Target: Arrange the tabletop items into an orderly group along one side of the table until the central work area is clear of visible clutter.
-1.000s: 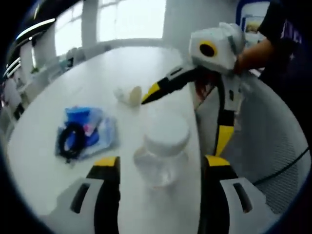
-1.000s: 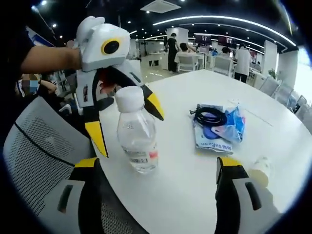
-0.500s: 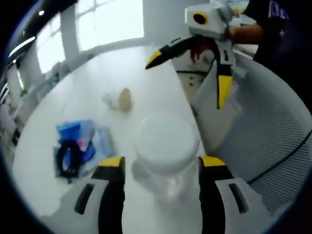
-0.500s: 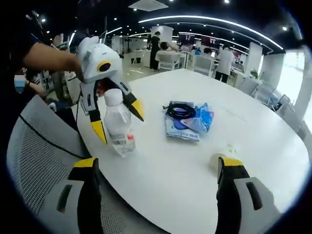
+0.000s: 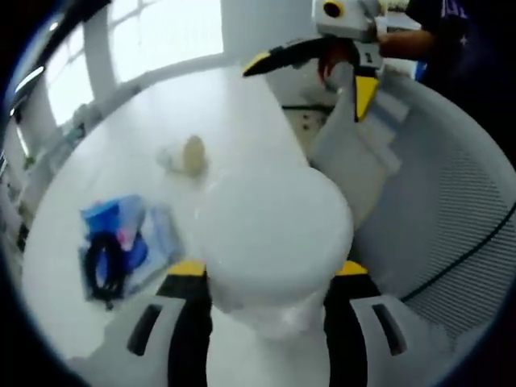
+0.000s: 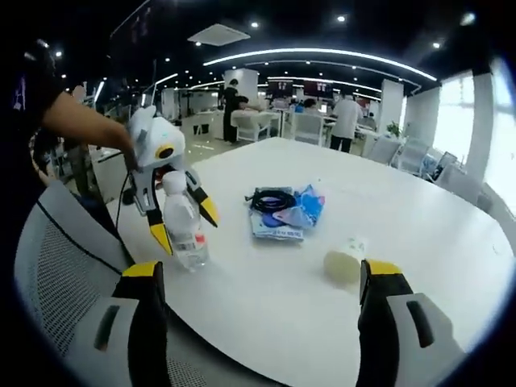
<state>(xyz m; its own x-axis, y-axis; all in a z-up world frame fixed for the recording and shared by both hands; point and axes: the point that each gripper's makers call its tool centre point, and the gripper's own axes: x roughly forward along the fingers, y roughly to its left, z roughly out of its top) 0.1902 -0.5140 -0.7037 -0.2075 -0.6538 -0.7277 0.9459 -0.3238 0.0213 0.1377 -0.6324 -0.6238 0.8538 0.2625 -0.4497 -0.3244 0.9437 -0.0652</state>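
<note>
Left gripper [image 6: 179, 218] jaws set either side of bottle [image 6: 182, 227], contact not confirmed; bottle upright near table [image 6: 419, 218] edge. Right gripper [image 6: 258, 322] spread, empty. Small cup [image 6: 344, 262] lying beside its right jaw; pouch [image 6: 282, 211] farther.

Bright window glare, ceiling strip lights, perhaps motion-blurred close bottle cap [image 5: 274, 234], fisheye-warped edges.

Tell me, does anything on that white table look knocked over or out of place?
One thing: the small pale cup lies tipped on its side on the table, apart from the rest. The water bottle stands upright between the left tool's jaws, and the blue packet lies flat.
</note>
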